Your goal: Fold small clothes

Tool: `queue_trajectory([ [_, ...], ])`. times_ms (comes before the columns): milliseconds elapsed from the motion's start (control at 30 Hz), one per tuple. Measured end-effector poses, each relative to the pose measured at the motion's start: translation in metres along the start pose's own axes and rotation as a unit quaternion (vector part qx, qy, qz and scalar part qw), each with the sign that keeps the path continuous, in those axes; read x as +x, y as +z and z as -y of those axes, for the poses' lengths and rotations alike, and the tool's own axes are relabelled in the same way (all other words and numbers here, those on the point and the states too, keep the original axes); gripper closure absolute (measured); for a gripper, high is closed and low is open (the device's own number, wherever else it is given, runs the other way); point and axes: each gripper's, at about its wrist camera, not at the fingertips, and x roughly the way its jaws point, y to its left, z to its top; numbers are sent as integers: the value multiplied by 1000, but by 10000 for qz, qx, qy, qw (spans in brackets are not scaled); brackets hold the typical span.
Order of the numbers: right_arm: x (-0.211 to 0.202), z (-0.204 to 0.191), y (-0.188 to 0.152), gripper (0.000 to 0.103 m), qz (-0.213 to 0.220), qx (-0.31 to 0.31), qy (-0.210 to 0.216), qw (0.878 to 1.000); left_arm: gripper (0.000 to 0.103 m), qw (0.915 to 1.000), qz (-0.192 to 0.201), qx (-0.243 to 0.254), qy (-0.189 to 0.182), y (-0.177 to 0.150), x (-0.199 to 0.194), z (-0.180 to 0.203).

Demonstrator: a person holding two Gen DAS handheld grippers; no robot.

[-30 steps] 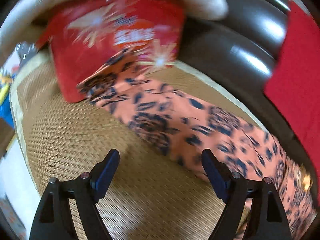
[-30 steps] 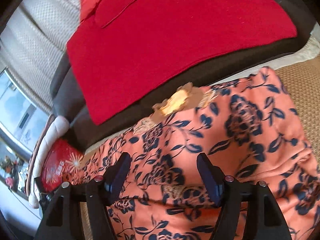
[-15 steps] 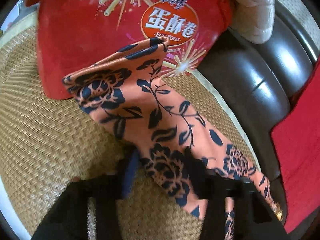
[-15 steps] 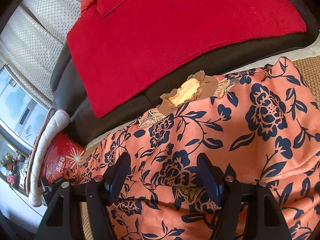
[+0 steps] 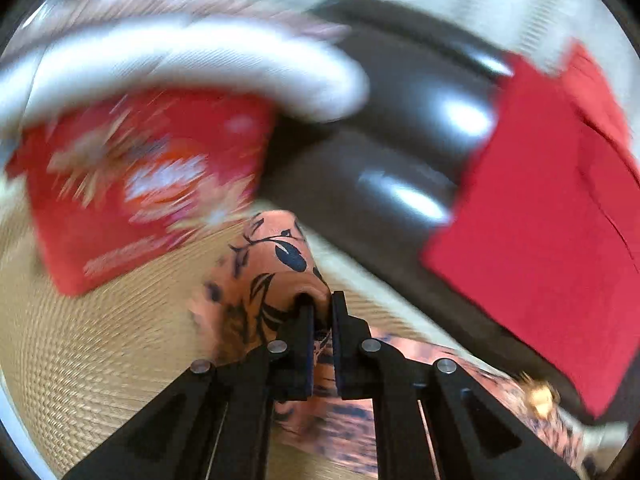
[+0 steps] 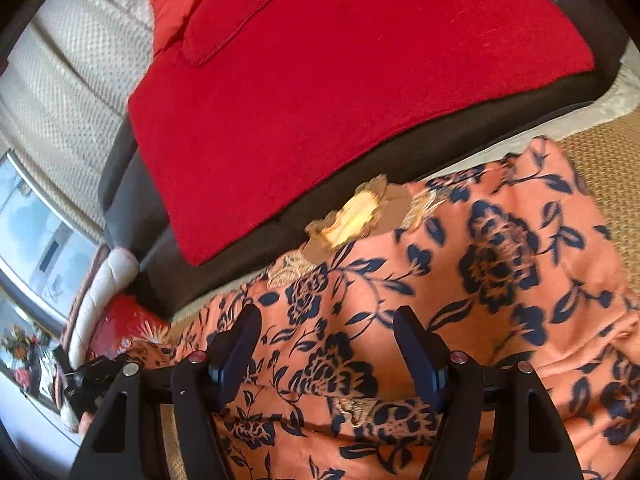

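Orange floral garment (image 6: 460, 288) spread on woven mat (image 5: 104, 344); sleeve end pinched in left tongs (image 5: 320, 312), lifted for folding. Right tongs (image 6: 328, 344) apart, hovering above cloth.

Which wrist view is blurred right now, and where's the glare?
Left wrist view: heavy motion smear over the red snack bag and woven mat; only the left gripper, shut on the floral garment, stays crisp; bright glare patches on the dark sofa back. Right wrist view: mostly sharp, slight softness on the garment's far edge, fisheye bending at the rim; right gripper open.
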Motion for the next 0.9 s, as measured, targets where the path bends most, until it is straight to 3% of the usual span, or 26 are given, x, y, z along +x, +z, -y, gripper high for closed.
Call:
queue_trajectory([
  [67, -11, 8, 4, 30, 129, 105, -11, 9999, 96, 9983, 96, 502, -282, -8, -14, 44],
  [167, -28, 24, 11, 30, 321, 285, -53, 9991, 96, 9891, -29, 1194, -865, -36, -24, 118],
  [300, -50, 49, 22, 30, 578, 607, -72, 9965, 94, 9594, -739, 2241, -1548, -108, -26, 220],
  [400, -62, 66, 30, 30, 762, 888, -24, 9931, 90, 9318, -1657, 2595, -1922, -151, -21, 253],
  [467, -65, 75, 34, 30, 767, 1019, -5, 9918, 84, 9262, -1674, 2708, -2018, -154, -32, 254],
  [500, -65, 77, 35, 30, 712, 1037, -13, 9921, 69, 9315, -1458, 2684, -1975, -145, -39, 244],
  [533, -63, 77, 35, 30, 646, 1032, -40, 9926, 44, 9396, -1230, 2573, -1892, -133, -44, 232],
  [600, -59, 77, 36, 30, 486, 977, -100, 9940, 25, 9603, -740, 2127, -1644, -107, -54, 196],
  [733, -46, 55, 30, 30, 164, 583, -24, 9982, 25, 9862, -491, 1344, -835, -65, -37, 132],
  [800, -37, 37, 23, 30, -67, 205, 61, 9997, 25, 9904, -673, 1120, -445, -62, -21, 111],
  [900, -19, -5, 10, 30, -313, -769, -100, 9965, 25, 9898, -1023, 987, -58, -62, 5, 88],
])
